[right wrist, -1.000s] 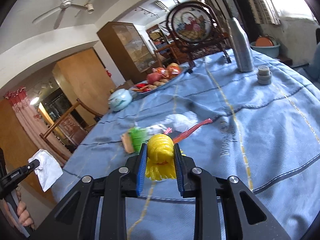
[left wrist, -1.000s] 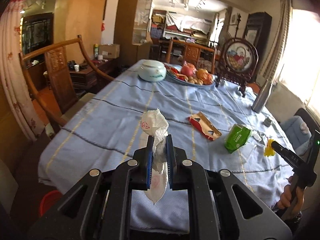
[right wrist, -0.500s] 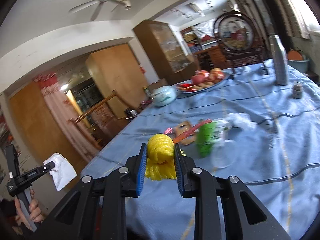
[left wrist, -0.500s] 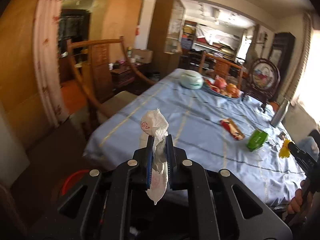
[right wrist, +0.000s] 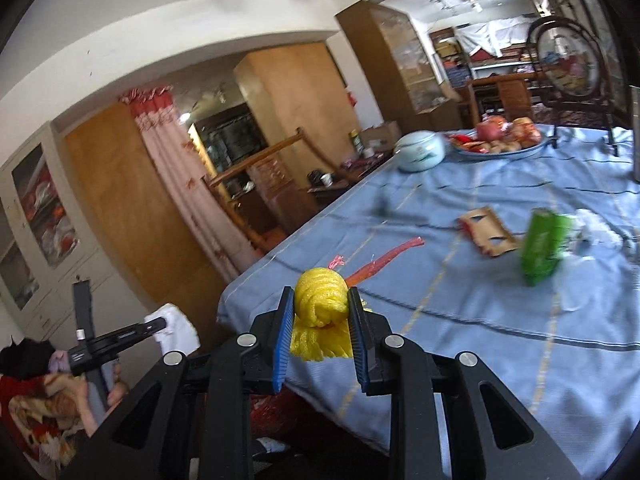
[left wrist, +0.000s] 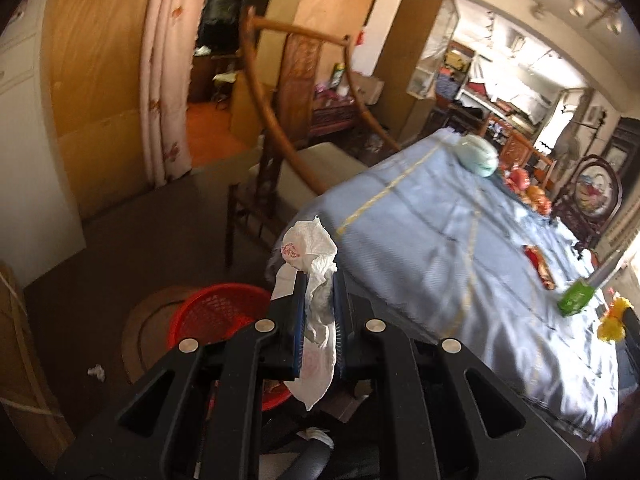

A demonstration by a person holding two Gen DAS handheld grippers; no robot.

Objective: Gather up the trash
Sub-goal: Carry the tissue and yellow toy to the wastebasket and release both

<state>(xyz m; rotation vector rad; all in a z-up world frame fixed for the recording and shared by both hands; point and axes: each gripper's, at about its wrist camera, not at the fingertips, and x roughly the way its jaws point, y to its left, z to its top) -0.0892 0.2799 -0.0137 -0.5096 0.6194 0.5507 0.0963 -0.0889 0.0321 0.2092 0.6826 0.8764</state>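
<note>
Left gripper (left wrist: 316,308): I see it clenched on the crumpled white tissue (left wrist: 312,256).
Red basket (left wrist: 216,312): below, just left of it.
Right gripper (right wrist: 320,312): I see it clamping the yellow foam net (right wrist: 320,304), table (right wrist: 480,300) ahead.

Black gripper (left wrist: 316,320) frames — silver screws, blue ribbed pads (right wrist: 280,344).

Before me the table's blue cloth (right wrist: 500,320) carries a green packet (right wrist: 542,246), torn cardboard (right wrist: 486,232), lidded bowl (right wrist: 420,150) and fruit plate (right wrist: 500,150); a red basket (left wrist: 216,312) sits on the floor (left wrist: 120,248).
</note>
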